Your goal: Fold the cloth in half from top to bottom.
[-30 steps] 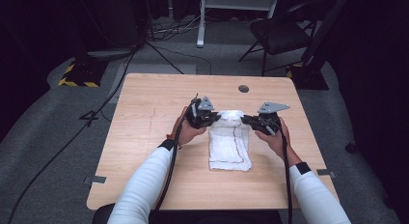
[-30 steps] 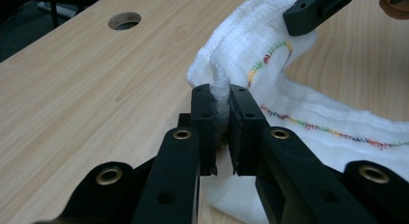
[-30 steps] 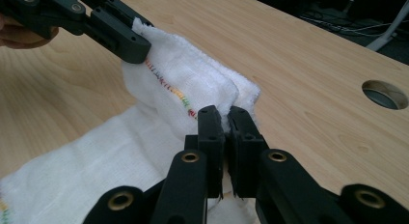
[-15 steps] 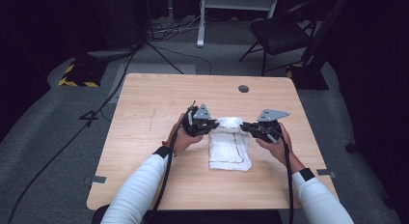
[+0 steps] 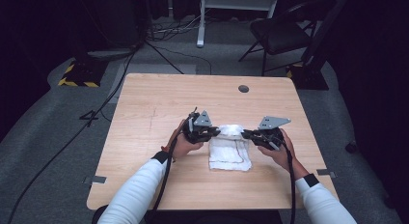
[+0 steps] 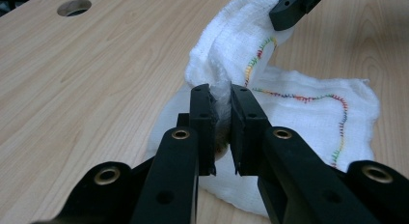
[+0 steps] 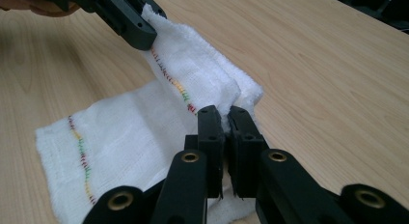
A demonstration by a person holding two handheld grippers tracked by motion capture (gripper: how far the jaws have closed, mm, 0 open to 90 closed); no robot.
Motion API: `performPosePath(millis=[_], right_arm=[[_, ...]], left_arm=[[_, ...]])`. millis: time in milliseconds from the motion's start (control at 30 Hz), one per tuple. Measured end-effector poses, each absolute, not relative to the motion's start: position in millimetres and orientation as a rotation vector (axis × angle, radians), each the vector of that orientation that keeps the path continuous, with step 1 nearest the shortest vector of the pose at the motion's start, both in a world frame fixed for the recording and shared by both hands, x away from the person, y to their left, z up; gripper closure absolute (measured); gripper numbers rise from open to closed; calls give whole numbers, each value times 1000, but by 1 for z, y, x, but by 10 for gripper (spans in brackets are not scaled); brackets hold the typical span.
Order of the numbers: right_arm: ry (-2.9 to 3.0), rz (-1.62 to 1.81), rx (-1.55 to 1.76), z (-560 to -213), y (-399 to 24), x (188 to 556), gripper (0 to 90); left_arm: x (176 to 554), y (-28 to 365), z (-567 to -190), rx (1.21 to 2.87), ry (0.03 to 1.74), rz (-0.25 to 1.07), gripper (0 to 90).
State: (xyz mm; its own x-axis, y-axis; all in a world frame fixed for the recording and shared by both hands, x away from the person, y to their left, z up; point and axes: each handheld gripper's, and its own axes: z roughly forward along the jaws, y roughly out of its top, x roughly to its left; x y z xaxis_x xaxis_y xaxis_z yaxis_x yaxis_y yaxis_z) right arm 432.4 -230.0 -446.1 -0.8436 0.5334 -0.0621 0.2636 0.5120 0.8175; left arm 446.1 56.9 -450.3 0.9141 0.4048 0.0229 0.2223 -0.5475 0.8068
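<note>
Mid-fold at the wooden surface [image 5: 159, 103]: I have both tongs clamped on the far edge of a white cloth [image 5: 230, 154], one corner each. My left tongs [image 5: 213, 132] pinch the left far corner, jaws closed tight on a bunched wad of fabric, as the left gripper view shows [image 6: 221, 96]. My right tongs [image 5: 245, 133] grip the opposite far corner just as firmly [image 7: 225, 119], the weave squeezed flat between the black jaws. The held edge stands lifted off the surface and runs straight across between the two tongs, left to right; the rest of the cloth lies flat on the near side of them, toward me, its coloured stitching [image 6: 299, 95] tracing the hem. That is the relation the next move hangs on: the free, resting part lies on my side of the lifted edge, and both hands sit equally close to it. I judge the fold is finished by carrying the raised edge toward me and laying it down over the near edge.
</note>
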Motion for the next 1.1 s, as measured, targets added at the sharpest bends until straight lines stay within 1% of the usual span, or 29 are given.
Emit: performPosePath(millis=[333, 500, 900, 1100], right_arm=[[2476, 1252, 632, -447, -235, 419, 855], [2491, 1257, 606, -447, -236, 411, 854], [2538, 1231, 566, -453, -235, 399, 854], [2566, 1211, 551, -458, -234, 395, 853]], left_arm=[[429, 55, -446, 2210, 378, 238, 804], [421, 54, -446, 2228, 355, 248, 800], [408, 55, -453, 2277, 302, 214, 802], [404, 54, -457, 2302, 291, 218, 792]])
